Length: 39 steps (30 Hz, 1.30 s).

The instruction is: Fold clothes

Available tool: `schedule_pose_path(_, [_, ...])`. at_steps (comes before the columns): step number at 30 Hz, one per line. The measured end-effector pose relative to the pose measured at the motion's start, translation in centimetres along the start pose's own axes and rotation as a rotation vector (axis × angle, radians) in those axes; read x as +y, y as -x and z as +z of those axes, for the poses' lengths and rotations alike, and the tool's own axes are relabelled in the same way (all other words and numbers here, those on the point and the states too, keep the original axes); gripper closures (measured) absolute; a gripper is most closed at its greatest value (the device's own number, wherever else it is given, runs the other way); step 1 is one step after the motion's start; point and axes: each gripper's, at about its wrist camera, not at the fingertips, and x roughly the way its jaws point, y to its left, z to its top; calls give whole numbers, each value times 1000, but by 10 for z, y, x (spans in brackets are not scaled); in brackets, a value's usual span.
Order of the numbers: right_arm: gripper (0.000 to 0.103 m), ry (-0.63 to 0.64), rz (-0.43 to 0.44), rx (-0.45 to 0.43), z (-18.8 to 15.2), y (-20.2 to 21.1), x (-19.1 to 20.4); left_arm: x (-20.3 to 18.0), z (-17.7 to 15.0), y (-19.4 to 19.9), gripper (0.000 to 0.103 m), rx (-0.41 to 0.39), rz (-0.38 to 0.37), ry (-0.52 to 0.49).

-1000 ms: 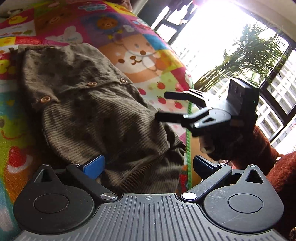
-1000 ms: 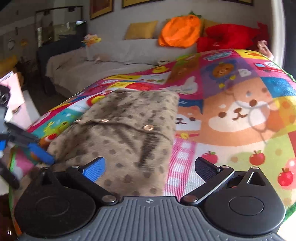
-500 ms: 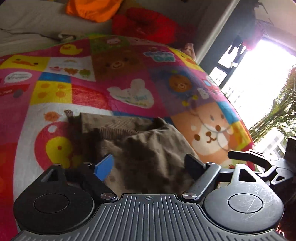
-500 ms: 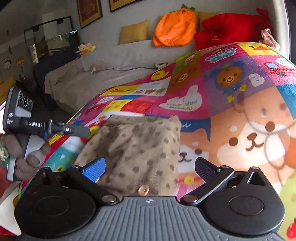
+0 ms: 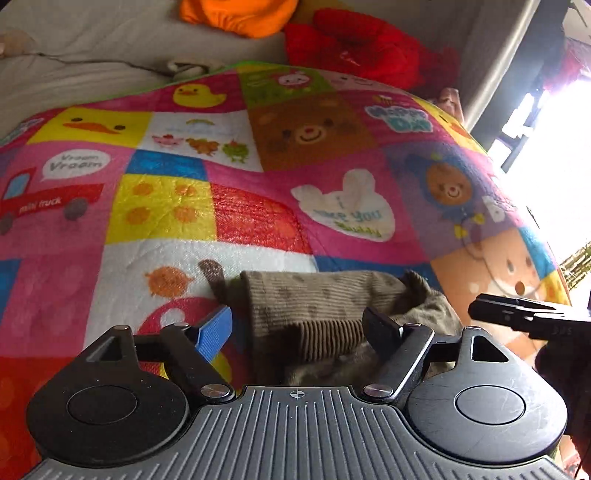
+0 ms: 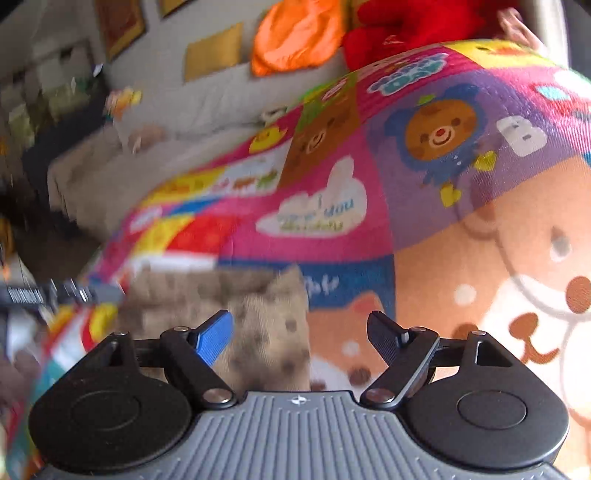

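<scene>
A brown dotted ribbed garment (image 5: 325, 306) lies folded on the colourful patchwork blanket (image 5: 258, 206). My left gripper (image 5: 297, 330) is open just above its near edge, the jaws wide apart and holding nothing. The right gripper's fingers (image 5: 524, 314) show at the right edge of the left wrist view. In the blurred right wrist view the garment (image 6: 236, 306) lies low left. My right gripper (image 6: 299, 332) is open and empty over its right edge. The left gripper (image 6: 55, 295) shows at the far left there.
A grey sofa (image 5: 92, 66) stands behind the blanket with an orange cushion (image 5: 236, 14) and a red plush (image 5: 362, 48) on it. A bright window (image 5: 554, 155) is at the right.
Both grippers have swung away and back from the garment, which is now folded into a smaller bundle. The views tilted up toward the sofa. The right view is now motion-blurred.
</scene>
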Motion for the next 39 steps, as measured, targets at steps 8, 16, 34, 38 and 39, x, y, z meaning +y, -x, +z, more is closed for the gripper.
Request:
schedule_pose_path(8, [39,-114,52,38,19,-58,-4,-16,6,-39,19,-18,62,-33])
schedule_pose_path(16, [90,-16,96,32,20,-50,15,-35,-2,-40,91,-16,84,-106])
schedule_pose_path(34, [93,63,275,-252,-109,245,53,-130,-131,220,90,-114,-396,-266])
schedule_pose_path(38, [93,90,194,-166,-166,249,55,-130,-173,224,74,3,-422,-296])
schedule_pose_path(39, [93,101,152,-135,-178,243,54,-127,-175,226,72,15,-429,-294])
